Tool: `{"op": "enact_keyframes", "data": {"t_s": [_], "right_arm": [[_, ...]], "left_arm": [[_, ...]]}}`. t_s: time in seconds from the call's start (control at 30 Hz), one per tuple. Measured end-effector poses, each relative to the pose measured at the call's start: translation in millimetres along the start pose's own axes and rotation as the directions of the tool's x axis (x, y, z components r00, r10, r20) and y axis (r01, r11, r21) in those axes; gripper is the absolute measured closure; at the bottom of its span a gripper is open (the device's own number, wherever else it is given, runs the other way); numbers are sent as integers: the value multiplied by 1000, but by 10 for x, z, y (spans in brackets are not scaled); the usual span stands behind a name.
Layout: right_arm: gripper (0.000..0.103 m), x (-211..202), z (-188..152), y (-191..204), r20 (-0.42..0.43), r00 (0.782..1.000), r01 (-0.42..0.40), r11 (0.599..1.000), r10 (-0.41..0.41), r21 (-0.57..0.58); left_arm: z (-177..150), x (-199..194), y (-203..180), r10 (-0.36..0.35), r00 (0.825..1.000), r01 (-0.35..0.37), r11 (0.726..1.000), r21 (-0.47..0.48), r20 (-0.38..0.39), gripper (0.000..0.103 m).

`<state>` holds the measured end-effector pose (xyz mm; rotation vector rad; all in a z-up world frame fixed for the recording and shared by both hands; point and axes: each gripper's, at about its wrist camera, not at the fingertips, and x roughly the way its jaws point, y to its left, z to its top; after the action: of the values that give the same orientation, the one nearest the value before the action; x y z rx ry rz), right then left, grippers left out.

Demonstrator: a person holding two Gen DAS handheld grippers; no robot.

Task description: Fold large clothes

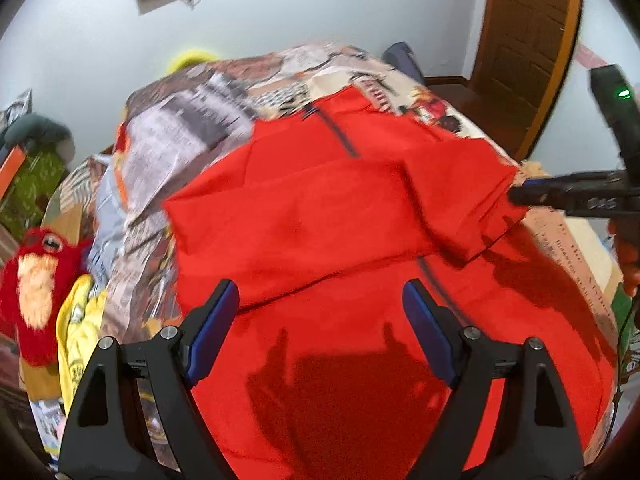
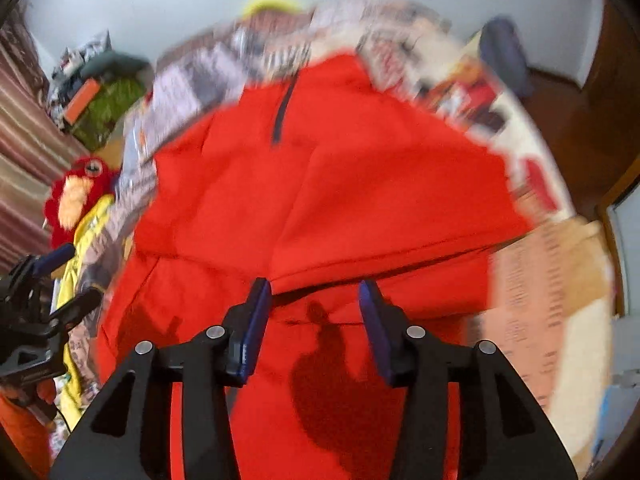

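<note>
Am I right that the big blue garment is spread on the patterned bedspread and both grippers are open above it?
Not quite: the garment is red, not blue, as the left wrist view shows. It does lie on the patterned bedspread, with the left gripper and right gripper open above it.

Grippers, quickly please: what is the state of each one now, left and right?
Left gripper: open, holding nothing, above the red garment.
Right gripper: open, holding nothing, above the same garment.
</note>
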<state>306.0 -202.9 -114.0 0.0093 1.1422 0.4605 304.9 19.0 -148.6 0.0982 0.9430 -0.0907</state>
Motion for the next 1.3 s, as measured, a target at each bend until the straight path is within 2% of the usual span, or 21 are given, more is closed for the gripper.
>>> {"op": "enact_keyframes", "data": {"t_s": [0.1,0.2,0.33,0.43,0.63,0.7,0.77,0.9,1.07,1.17,1.3], "right_arm": [[58,-310,-19,-189,91,993,72,997,-73,14],[55,-584,-54,-409,162,978,132,991,-132,13],[49,-821,-134,-716,229,951,199,978,-210,71],[48,-815,-200,-896,234,945,208,973,-226,102],[48,-516,-283,-1198,163,961,201,969,-224,142],[48,-386,-307,-1264,139,966,197,969,-218,152],[48,-295,-333,-1329,120,970,193,968,-214,161],[48,-101,-361,-1417,83,978,174,968,-192,183],[48,50,-367,-1443,50,983,164,966,-177,202],[48,81,-338,-1393,42,984,159,966,-171,203],[48,107,-196,-1207,36,988,146,977,-153,154]], "left_arm": [[210,9,-295,-47,999,46,998,45,20,19],[412,102,-614,-76,997,75,992,105,8,19],[675,363,-1087,-113,993,114,974,196,-18,19],[797,614,-1360,-126,990,137,963,234,-58,19],[919,1197,-1839,-141,981,176,935,308,-134,20],[933,1410,-1955,-136,978,182,927,327,-159,25],[945,1593,-2031,-128,974,186,923,337,-187,38],[985,1849,-2053,-136,970,195,931,310,-202,54],[1099,1811,-1880,-231,958,262,944,199,-168,95],[1179,1629,-1697,-264,959,276,952,132,-103,99],[1304,1257,-1315,-241,971,240,968,71,-3,100]]}}
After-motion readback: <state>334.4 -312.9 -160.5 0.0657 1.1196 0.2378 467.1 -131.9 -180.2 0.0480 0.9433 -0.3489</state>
